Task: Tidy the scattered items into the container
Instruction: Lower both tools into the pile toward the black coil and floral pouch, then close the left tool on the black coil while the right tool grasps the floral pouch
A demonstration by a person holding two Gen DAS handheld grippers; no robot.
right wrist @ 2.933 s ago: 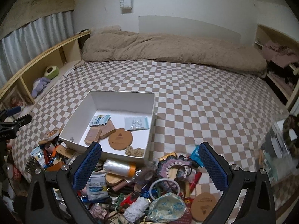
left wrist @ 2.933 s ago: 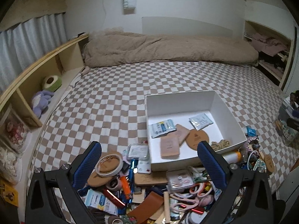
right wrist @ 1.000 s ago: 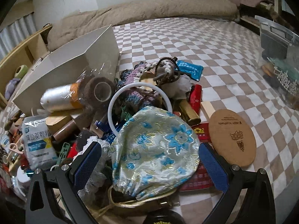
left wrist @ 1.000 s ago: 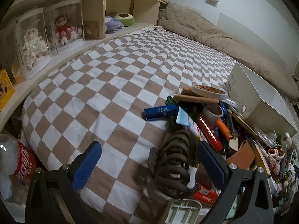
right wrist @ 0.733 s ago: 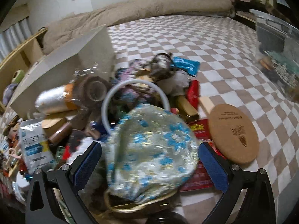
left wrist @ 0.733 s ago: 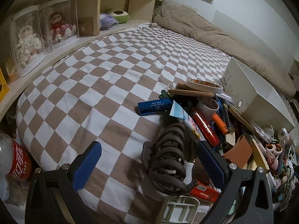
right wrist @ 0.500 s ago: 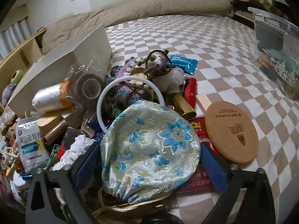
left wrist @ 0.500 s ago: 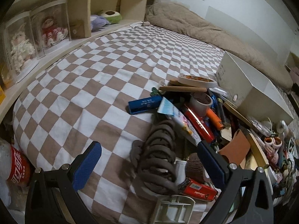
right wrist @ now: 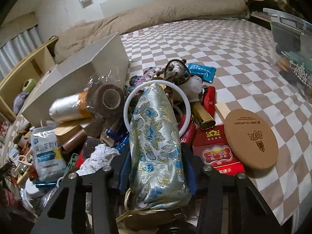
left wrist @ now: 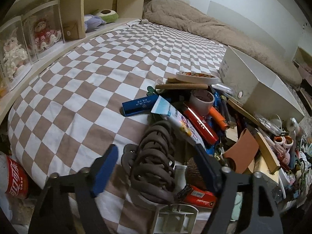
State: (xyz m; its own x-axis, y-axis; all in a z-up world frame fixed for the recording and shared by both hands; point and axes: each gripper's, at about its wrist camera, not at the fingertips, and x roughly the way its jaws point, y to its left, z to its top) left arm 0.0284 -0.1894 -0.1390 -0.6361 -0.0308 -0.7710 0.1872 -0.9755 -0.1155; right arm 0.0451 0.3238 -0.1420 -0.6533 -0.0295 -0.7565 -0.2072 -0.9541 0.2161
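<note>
Now left wrist view: left gripper (left wrist: 156, 163) closing around brown hair claw (left wrist: 154, 161) on checkered bed (left wrist: 93, 74), pads not touching yet; white box (left wrist: 257, 85) behind clutter. Right wrist view: right gripper (right wrist: 157, 167) closing, squeezing brocade pouch (right wrist: 156, 142); box (right wrist: 81, 74) at upper left.

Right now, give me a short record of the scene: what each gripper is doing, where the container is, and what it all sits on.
left gripper: jaws closing, brown claw hair clip between them
right gripper: jaws closing, squeezing the brocade pouch
container: white box, beyond the clutter pile
surface: checkered bedspread
beside pouch: round cork coaster, white ring
</note>
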